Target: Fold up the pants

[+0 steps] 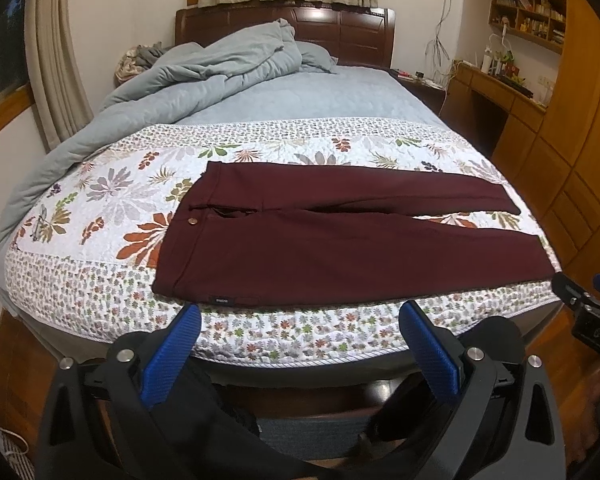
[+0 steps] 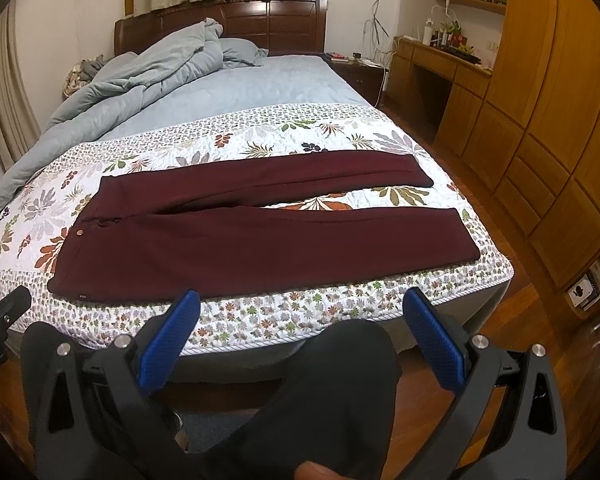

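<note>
Dark maroon pants (image 1: 340, 248) lie flat across the foot of the bed on a floral quilt (image 1: 112, 200), waistband to the left, both legs spread apart to the right. They also show in the right wrist view (image 2: 260, 240). My left gripper (image 1: 300, 312) is open and empty, held just short of the bed's near edge, in front of the waistband end. My right gripper (image 2: 300, 298) is open and empty, in front of the near leg. The right gripper's tip also shows at the right edge of the left wrist view (image 1: 584, 300).
A rumpled grey-blue duvet (image 1: 204, 76) is piled at the far left of the bed, before a dark wooden headboard (image 1: 340, 28). A wooden desk (image 2: 440, 64) and wardrobe (image 2: 560, 120) stand to the right. The person's dark-clothed knee (image 2: 340, 380) is below the right gripper.
</note>
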`<act>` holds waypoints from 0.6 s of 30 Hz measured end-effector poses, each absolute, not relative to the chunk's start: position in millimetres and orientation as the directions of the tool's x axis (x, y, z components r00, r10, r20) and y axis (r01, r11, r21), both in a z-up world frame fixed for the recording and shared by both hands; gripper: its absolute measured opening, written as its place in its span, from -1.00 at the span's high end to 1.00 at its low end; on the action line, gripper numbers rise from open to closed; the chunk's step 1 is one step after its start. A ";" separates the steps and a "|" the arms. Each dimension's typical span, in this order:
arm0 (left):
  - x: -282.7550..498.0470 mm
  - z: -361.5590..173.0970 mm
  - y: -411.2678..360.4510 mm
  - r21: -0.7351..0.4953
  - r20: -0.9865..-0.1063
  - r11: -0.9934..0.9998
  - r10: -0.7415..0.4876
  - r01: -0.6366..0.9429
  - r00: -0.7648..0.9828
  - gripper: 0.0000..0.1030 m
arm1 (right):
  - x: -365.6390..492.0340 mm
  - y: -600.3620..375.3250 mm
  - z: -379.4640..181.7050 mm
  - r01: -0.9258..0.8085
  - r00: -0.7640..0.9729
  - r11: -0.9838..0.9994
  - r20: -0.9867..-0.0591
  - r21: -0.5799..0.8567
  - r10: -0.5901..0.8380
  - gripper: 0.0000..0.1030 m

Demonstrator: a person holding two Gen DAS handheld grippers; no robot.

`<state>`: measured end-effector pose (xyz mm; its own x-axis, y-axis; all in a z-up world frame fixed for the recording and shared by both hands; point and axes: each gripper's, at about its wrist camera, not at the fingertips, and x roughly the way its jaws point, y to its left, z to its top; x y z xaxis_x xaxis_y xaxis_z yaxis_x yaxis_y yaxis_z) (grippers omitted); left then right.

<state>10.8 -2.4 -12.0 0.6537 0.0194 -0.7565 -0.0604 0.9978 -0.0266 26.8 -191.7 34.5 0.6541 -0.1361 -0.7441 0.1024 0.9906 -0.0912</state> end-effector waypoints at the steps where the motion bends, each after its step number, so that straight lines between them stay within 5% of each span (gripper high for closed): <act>1: 12.2 -13.6 -0.5 -0.026 -0.758 0.998 0.019 -0.060 0.652 -0.93 | 28.4 -193.1 33.9 0.094 0.665 0.991 -0.735 -0.095 -0.133 -0.96; 5: 41.6 -50.6 31.2 -0.306 -0.780 0.941 -0.333 0.142 0.530 -0.93 | 45.0 -219.7 26.1 0.038 0.740 0.999 -0.671 -0.034 -0.050 -0.96; 7: 60.7 -71.3 56.4 -0.350 -0.810 0.931 -0.358 0.108 0.464 -0.93 | 65.2 -243.4 11.9 0.044 0.702 0.998 -0.712 0.040 -0.002 -0.96; 18: 134.0 -195.5 260.0 -0.703 -0.710 0.560 -0.508 -0.438 0.489 -0.93 | 117.8 -309.4 -80.5 0.141 0.521 0.931 -0.825 0.337 0.220 -0.96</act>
